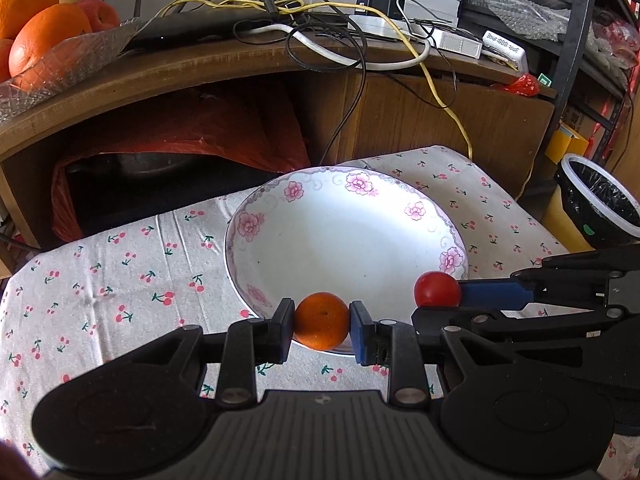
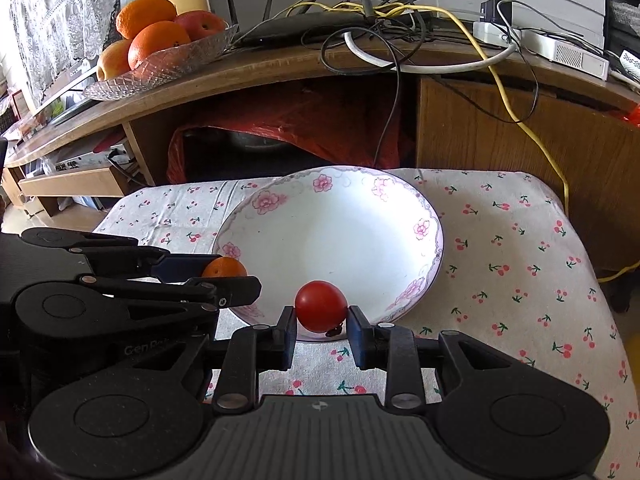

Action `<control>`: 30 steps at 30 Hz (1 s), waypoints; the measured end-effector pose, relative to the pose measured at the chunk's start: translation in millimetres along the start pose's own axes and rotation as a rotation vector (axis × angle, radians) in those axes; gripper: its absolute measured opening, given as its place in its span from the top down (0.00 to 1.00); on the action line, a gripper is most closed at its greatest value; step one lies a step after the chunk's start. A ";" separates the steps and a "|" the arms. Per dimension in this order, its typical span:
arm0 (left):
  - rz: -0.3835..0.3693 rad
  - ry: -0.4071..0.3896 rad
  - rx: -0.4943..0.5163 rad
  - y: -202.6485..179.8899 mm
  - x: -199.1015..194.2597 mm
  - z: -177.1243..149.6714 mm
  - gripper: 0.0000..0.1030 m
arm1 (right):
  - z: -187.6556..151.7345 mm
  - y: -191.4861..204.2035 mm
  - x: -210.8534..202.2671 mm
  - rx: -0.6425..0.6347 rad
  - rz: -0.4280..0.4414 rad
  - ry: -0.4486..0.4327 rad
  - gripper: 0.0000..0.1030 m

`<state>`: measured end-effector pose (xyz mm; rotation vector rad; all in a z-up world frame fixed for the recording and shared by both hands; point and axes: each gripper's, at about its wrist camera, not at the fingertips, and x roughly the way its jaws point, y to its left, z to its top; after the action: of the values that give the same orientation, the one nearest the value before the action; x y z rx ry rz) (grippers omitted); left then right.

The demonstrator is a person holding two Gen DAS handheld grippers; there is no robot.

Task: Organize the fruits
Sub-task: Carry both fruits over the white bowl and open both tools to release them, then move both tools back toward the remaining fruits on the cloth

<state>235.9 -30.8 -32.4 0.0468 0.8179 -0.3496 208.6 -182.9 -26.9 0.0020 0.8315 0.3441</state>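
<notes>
My left gripper [image 1: 322,326] is shut on a small orange mandarin [image 1: 322,326] and holds it over the near rim of a white plate with pink flowers [image 1: 344,232]. My right gripper [image 2: 321,314] is shut on a small red tomato [image 2: 321,306] and holds it over the same plate's near rim [image 2: 340,236]. In the left wrist view the right gripper with the tomato [image 1: 437,289] comes in from the right. In the right wrist view the left gripper with the mandarin [image 2: 224,268] comes in from the left. The plate holds no fruit.
The plate stands on a cherry-print tablecloth [image 1: 120,264]. Behind it is a wooden cabinet [image 1: 420,120] with tangled cables and a router on top. A glass dish of oranges and apples [image 2: 160,40] sits on the cabinet's left. A lined bin [image 1: 596,204] stands at right.
</notes>
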 end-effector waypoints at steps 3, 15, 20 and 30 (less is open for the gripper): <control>-0.002 0.001 -0.003 0.9 1.2 0.3 0.63 | 1.1 -0.7 1.8 -0.008 -0.003 -0.001 0.75; 0.007 0.000 -0.012 2.9 -3.6 0.9 0.56 | 2.1 -2.6 2.3 0.005 -0.010 -0.004 0.71; 0.001 -0.001 0.004 1.3 -9.5 -0.4 0.56 | 0.1 -2.5 -3.9 0.008 -0.008 -0.009 0.68; -0.015 -0.009 0.032 -6.4 -21.9 -2.4 0.54 | -4.3 -3.2 -16.0 0.006 -0.012 -0.012 0.66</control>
<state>218.3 -30.2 -17.6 0.0685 0.8044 -0.3770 196.4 -191.3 -18.6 0.0049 0.8204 0.3305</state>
